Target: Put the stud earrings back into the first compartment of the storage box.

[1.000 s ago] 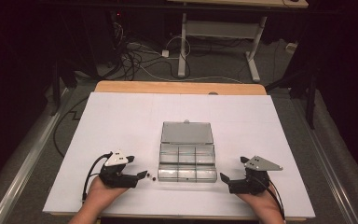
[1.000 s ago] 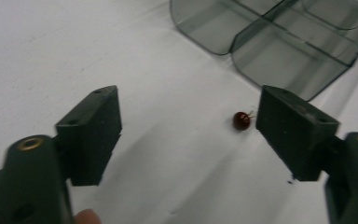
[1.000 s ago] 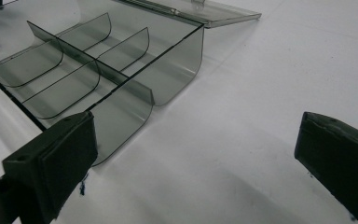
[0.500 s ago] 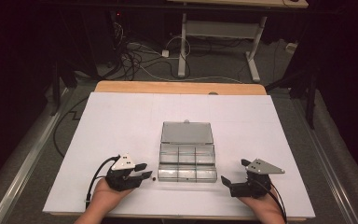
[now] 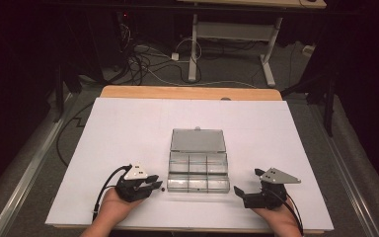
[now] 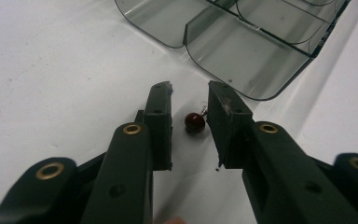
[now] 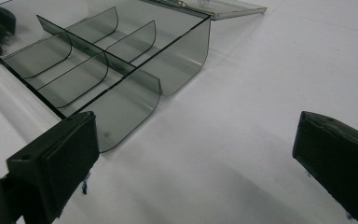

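- Across the middle of the high view, the worktop (image 5: 128, 128) is lying under a white sheet, with a strip of bare wood showing along its far edge.
- Near the front centre of that sheet, a clear grey plastic organiser box (image 5: 197, 171) is sitting with its lid (image 5: 198, 140) folded back flat on the far side; thin dividers are splitting the tray into six compartments, and each one I can see into is looking empty.
- At the right, the right gripper (image 5: 249, 195) is resting in the person's hand, well apart from the box's right end; its jaws are standing wide, and in the right gripper view they are framing only white sheet, with the curved corner of the box (image 7: 121, 88) just ahead of the left jaw.
- At the left, the left gripper (image 5: 158, 183) is pointing at the box's near-left corner, its jaws narrowed to a small gap but not touching anything.
- Between those jaws, a small dark red bead (image 6: 195, 122) is lying on the sheet, outside the box (image 6: 242, 51) and just short of its curved corner; something tiny and pale is sticking out of the bead's top, too small to make out.
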`<state>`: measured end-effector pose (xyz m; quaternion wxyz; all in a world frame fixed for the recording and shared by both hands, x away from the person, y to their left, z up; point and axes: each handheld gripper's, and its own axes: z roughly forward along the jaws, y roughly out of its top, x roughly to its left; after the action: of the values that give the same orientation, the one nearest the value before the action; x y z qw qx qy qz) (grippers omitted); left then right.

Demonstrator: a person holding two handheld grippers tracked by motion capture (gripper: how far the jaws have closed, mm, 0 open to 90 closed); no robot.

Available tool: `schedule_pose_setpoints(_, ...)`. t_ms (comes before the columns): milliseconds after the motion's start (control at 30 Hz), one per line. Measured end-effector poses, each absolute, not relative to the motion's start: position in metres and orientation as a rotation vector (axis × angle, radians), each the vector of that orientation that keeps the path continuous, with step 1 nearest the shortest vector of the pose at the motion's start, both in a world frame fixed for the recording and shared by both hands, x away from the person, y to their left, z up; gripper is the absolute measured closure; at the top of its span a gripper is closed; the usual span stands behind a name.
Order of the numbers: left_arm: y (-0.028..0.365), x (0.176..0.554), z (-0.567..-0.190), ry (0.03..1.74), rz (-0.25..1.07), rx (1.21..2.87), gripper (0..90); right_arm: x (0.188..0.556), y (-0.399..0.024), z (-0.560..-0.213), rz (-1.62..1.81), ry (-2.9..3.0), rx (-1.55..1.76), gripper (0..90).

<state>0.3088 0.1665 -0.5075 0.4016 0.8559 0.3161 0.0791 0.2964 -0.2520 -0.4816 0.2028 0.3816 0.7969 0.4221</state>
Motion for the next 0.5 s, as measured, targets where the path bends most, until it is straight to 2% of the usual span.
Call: schedule_pose_setpoints(500,0.1639,0.3082,-0.5079,0.775,0.208,2.184,73.5,0.2963,-0.2530,-0.4815,1.185,2.217,1.071,1.9)
